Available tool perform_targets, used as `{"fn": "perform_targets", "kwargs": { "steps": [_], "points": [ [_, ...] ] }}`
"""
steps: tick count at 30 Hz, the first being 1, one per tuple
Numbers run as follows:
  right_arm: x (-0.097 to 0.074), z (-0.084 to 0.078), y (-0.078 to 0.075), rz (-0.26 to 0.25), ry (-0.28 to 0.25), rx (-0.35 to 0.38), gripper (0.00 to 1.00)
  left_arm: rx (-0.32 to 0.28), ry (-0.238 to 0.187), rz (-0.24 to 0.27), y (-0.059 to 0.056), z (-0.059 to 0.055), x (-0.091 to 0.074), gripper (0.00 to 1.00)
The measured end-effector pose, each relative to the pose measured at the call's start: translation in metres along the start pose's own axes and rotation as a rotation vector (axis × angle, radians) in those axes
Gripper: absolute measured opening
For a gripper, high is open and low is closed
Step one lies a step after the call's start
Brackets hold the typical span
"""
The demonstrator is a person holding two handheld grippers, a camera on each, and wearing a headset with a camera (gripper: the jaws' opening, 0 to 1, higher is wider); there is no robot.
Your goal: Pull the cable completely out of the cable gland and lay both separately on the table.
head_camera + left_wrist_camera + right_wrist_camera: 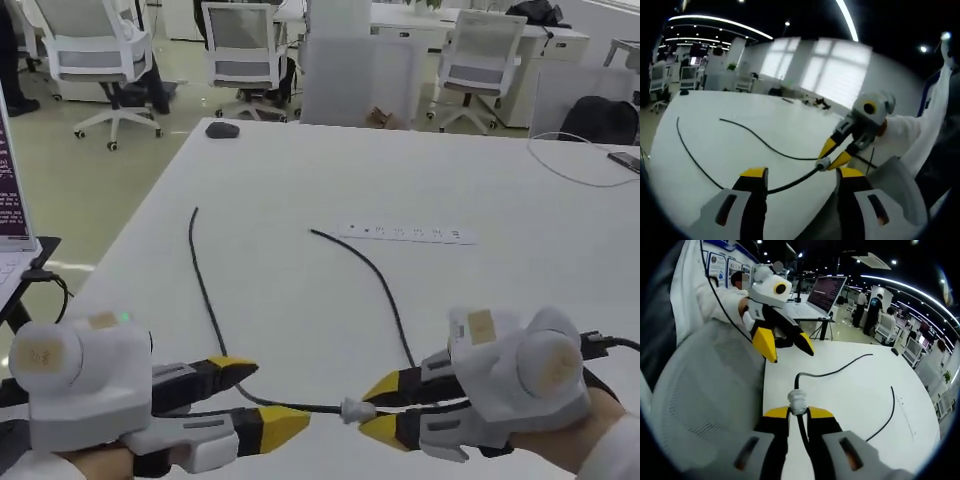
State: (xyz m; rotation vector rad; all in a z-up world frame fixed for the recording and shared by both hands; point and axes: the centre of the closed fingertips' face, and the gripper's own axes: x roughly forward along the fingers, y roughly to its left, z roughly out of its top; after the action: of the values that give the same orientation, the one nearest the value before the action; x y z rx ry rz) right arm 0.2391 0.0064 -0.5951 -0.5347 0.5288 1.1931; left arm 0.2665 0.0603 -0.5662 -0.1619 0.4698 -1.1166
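The right gripper (368, 410) has its yellow-tipped jaws closed on the small white plastic cable gland (352, 410), which sits just above the white table (300, 180) at six o'clock in the head view. The left gripper (278, 395) faces it from nine o'clock with its jaws spread apart. The thin black cable (206, 300) passes between them untouched. From the gland, one stretch of cable runs toward nine o'clock through that open gap, then bends away over the table to eleven o'clock. The other stretch leaves behind the right jaws and curves off toward twelve o'clock, ending short of a white power strip (405, 233). The cable looks light and limp, so it would likely sag or buckle if held far from the gland. Its smooth sheath may also slip through a loose pinch. The best hold for the left jaws is probably on the stretch just beside the gland, squeezed firmly and pulled straight along the cable's line. The gland looks hard and small, easy to twist out of a grip. How tightly the gland clamps the cable cannot be made out, and the right gripper's body hides the cable where it exits behind the jaws.
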Motion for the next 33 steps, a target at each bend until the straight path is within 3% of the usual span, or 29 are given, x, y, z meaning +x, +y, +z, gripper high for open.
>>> {"fn": "perform_targets", "kwargs": {
  "steps": [6, 10, 15, 20, 25, 29, 33],
  "points": [
    [-0.010, 0.020, 0.006, 0.005, -0.018, -0.046, 0.11, 0.078, 0.015, -0.100, -0.020, 0.009, 0.003, 0.48],
    [-0.016, 0.033, 0.011, 0.013, -0.037, -0.064, 0.11, 0.095, 0.021, -0.153, -0.033, 0.012, 0.002, 0.44],
    [-0.022, 0.044, 0.018, 0.016, -0.062, -0.091, 0.11, 0.106, -0.003, -0.233, -0.053, 0.022, 0.000, 0.39],
    [-0.026, 0.052, 0.022, 0.018, -0.078, -0.116, 0.11, 0.122, -0.002, -0.249, -0.054, 0.023, 0.000, 0.35],
    [-0.034, 0.061, 0.025, 0.008, -0.103, -0.141, 0.11, 0.132, -0.001, -0.295, -0.066, 0.026, -0.001, 0.27],
    [-0.038, 0.066, 0.025, 0.001, -0.120, -0.152, 0.11, 0.155, 0.015, -0.319, -0.069, 0.027, -0.002, 0.20],
    [-0.043, 0.069, 0.024, -0.007, -0.131, -0.155, 0.11, 0.152, 0.002, -0.331, -0.075, 0.034, -0.002, 0.18]
  ]
}}
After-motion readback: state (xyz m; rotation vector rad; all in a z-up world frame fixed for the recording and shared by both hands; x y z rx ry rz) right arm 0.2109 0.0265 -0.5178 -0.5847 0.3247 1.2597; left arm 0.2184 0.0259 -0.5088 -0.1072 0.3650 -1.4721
